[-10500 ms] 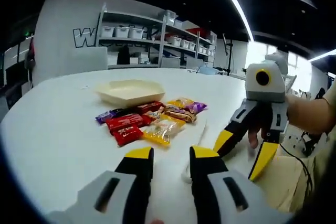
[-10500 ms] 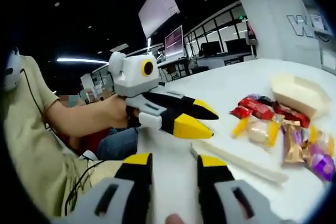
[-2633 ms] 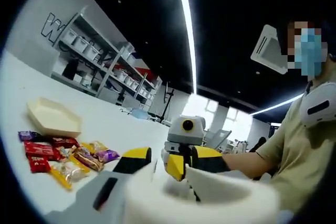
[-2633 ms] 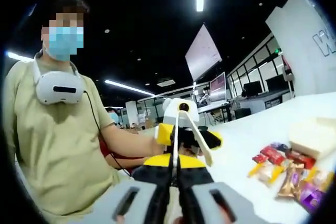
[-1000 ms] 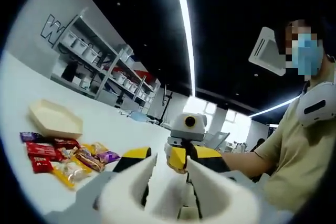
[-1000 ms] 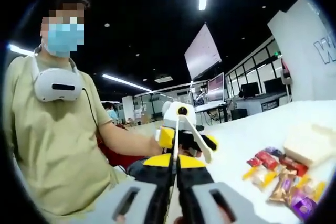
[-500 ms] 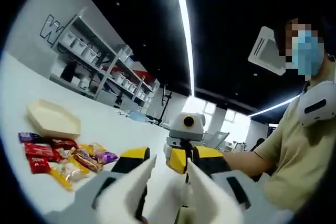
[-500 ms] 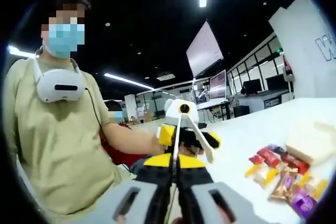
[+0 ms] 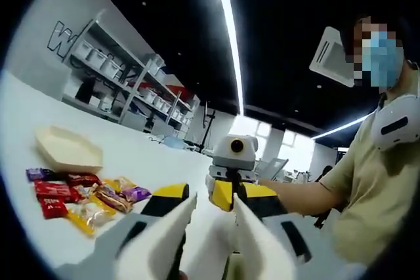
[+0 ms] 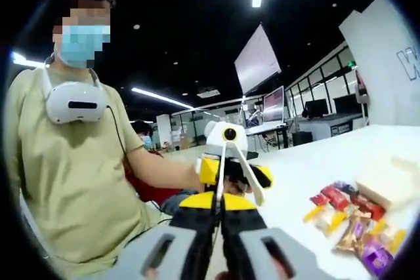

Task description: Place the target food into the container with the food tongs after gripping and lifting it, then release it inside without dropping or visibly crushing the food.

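Note:
White food tongs (image 9: 252, 240) sit in my left gripper (image 9: 215, 194), one arm lying against the inside of each jaw; the jaws stand wide apart around them. My right gripper (image 10: 220, 200) faces the left gripper (image 10: 236, 174) and is shut on the thin tip of one tong arm (image 10: 221, 162). Both are held above the table, tip to tip. Wrapped snacks (image 9: 79, 201) lie in a loose pile on the white table (image 9: 144, 162). Beyond the pile stands a cream hexagonal container (image 9: 65, 149), which looks empty. The right gripper view has the snacks (image 10: 348, 224) and the container (image 10: 390, 178) at its right.
A person in a beige shirt (image 10: 72, 181) holds both grippers, with a forearm (image 9: 308, 195) reaching in from the right. Shelving with white bins (image 9: 125, 77) stands behind the table. Monitors and desks (image 10: 289, 116) fill the far side of the room.
The tongs, lying on the table 10.5 s ago, are now lifted between both grippers. Since 2.6 s ago their rounded end has slid down out of the left gripper view.

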`<state>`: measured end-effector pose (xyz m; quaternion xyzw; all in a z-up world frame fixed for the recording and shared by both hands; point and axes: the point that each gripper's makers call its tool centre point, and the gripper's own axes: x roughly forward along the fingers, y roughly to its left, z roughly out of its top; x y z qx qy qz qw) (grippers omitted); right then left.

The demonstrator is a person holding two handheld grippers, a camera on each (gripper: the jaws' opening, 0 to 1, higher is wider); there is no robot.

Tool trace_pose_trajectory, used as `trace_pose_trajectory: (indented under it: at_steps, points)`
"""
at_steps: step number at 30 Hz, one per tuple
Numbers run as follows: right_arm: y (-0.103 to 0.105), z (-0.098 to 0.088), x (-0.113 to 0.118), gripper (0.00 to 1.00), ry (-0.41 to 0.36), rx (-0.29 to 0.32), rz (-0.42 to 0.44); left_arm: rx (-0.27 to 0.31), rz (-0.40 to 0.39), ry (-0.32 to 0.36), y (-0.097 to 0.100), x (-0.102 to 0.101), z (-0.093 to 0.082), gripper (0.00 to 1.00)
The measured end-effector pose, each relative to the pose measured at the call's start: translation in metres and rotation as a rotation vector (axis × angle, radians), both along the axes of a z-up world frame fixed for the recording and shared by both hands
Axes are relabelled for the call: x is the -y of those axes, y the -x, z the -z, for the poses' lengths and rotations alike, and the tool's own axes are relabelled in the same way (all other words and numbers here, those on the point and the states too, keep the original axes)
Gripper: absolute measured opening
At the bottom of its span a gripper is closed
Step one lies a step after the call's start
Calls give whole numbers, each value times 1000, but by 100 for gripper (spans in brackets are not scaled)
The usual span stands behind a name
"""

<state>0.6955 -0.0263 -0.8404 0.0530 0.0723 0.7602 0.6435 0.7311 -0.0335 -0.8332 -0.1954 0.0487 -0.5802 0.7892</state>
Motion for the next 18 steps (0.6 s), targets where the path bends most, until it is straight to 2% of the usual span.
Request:
trace_pose_trajectory:
  at_steps: [5,8,18]
  points:
    - [1,1,0,0,12,23,-1,-11,5,-12,0,0,3,30]
    - [0,4,0,0,26,-32,-4,-13,7,-18,1,1,5,29]
    - [1,7,2,0,20,-48,-3,13,14,-31,4,2,6,26]
